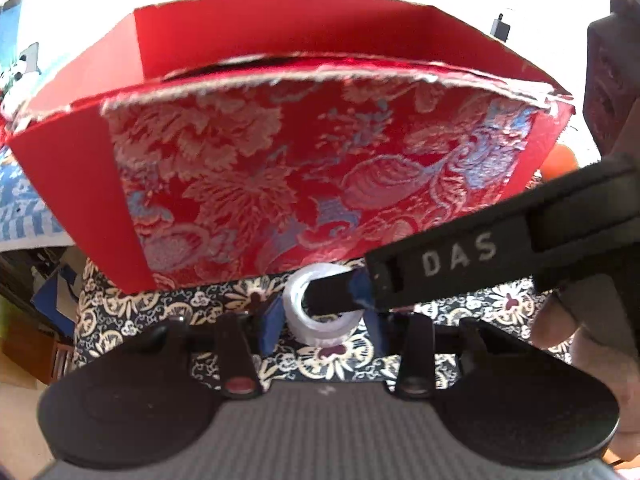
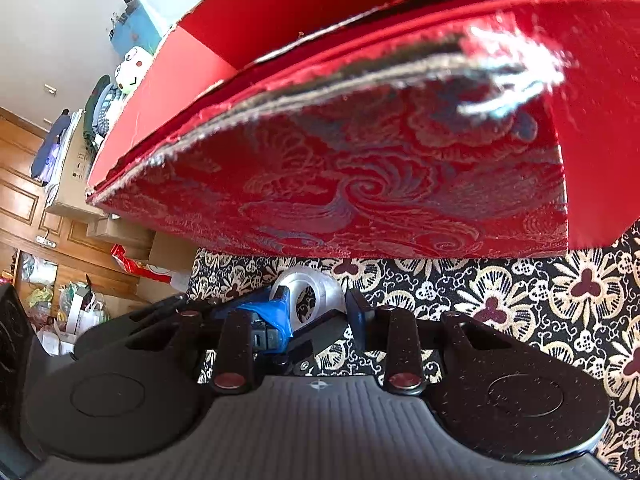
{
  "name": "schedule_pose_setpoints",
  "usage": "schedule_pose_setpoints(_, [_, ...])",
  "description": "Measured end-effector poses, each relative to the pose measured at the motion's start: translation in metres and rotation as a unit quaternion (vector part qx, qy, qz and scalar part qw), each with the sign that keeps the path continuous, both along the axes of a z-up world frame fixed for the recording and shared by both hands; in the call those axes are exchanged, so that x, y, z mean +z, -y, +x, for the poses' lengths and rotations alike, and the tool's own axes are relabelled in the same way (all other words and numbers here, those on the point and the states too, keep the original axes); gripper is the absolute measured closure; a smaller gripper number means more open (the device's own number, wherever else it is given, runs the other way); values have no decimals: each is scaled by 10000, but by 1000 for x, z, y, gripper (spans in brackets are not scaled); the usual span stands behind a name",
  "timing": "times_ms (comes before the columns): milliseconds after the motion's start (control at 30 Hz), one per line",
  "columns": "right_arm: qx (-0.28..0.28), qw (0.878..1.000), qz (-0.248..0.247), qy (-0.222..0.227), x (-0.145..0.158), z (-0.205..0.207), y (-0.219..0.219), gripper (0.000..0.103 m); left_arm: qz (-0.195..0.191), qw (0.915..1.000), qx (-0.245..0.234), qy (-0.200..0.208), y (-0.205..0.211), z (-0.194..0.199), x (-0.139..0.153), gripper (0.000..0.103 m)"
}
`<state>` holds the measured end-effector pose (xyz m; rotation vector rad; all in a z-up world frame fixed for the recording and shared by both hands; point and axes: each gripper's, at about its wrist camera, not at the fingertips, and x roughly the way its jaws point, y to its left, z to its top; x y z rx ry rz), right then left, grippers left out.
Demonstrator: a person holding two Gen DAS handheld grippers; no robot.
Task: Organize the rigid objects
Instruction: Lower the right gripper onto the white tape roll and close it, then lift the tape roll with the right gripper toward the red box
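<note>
The tape roll [image 1: 324,304] sits just in front of the red box [image 1: 280,160]. The left gripper [image 1: 320,316] squeezes it; the right gripper's [image 2: 316,312] finger pokes through its hole, open.

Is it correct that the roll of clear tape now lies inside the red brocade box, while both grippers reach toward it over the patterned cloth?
Not quite. The roll of clear tape is not inside the red brocade box; it stands on the patterned cloth in front of the box, as both wrist views show. The rest holds: the left gripper and right gripper both reach toward it.
</note>
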<state>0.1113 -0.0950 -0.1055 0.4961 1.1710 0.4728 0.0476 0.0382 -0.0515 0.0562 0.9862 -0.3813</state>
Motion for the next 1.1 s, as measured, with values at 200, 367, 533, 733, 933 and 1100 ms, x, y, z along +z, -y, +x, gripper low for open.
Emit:
schedule_pose_setpoints(200, [-139, 9999, 23, 39, 4, -15, 20, 92, 41, 9996, -292, 54, 17, -5, 9, 61])
schedule_pose_setpoints(367, [-403, 9991, 42, 130, 16, -35, 46, 92, 19, 9973, -727, 141, 44, -17, 21, 61])
schedule_pose_setpoints(533, [-757, 9966, -45, 314, 34, -58, 73, 92, -32, 9921, -1207, 324, 75, -27, 39, 61])
schedule_pose_setpoints(733, [-1290, 9898, -9, 602, 59, -82, 107, 92, -261, 9848, -1615, 589, 105, -39, 65, 61])
schedule_pose_setpoints(933, [-1564, 9808, 39, 1169, 97, -88, 129, 92, -471, 9774, -1729, 1122, 123, -42, 103, 62])
schedule_pose_setpoints(1100, [-1465, 9731, 88, 1776, 132, -67, 129, 92, -670, 9752, -1512, 1468, 118, -23, 141, 62])
